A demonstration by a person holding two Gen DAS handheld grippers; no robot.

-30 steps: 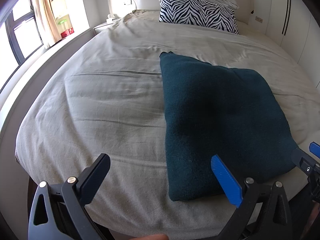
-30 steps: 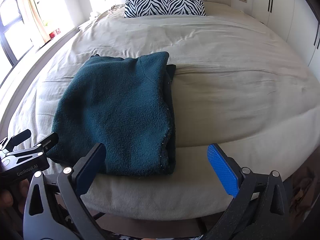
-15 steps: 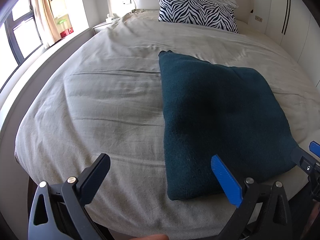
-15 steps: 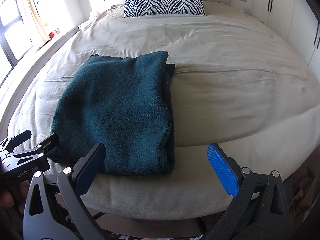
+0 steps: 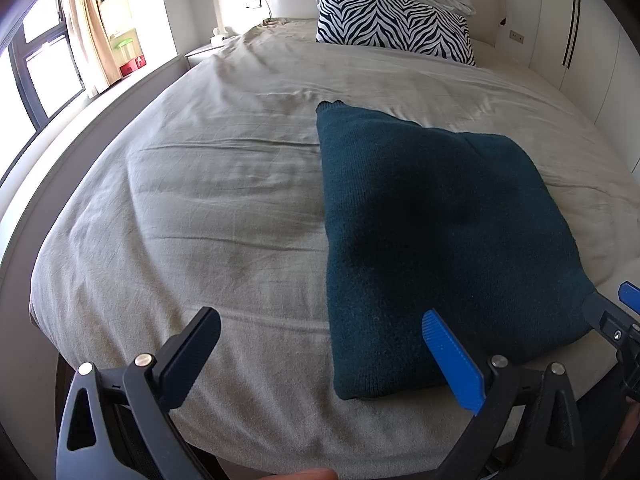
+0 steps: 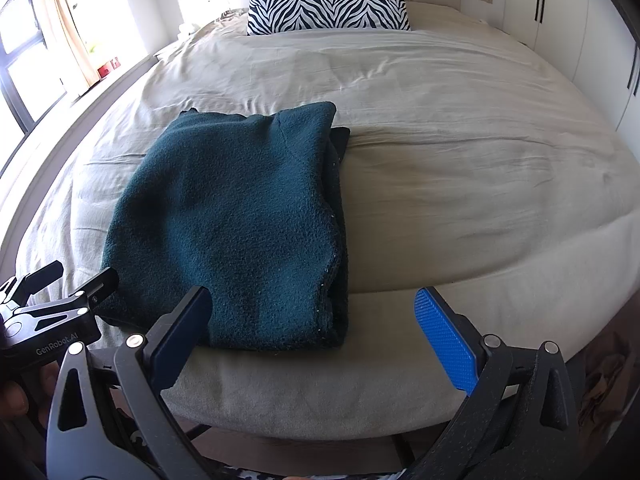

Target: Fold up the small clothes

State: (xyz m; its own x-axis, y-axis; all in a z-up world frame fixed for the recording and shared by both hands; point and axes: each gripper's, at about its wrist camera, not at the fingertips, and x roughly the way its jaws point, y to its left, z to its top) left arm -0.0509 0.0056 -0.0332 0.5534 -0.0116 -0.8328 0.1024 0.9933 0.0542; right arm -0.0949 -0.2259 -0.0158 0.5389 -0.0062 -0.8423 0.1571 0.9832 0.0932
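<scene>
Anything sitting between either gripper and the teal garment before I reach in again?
Nothing visible. The folded teal garment lies alone on the beige bedcover, just ahead of the open left gripper and open right gripper. The zebra pillow lies far behind it.

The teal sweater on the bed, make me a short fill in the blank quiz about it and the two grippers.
The teal sweater lies ____ on the bed.
Both the left gripper and the right gripper are ____.
The pillow at the headboard has a ____ pattern.

Answers: folded; open; zebra
</scene>
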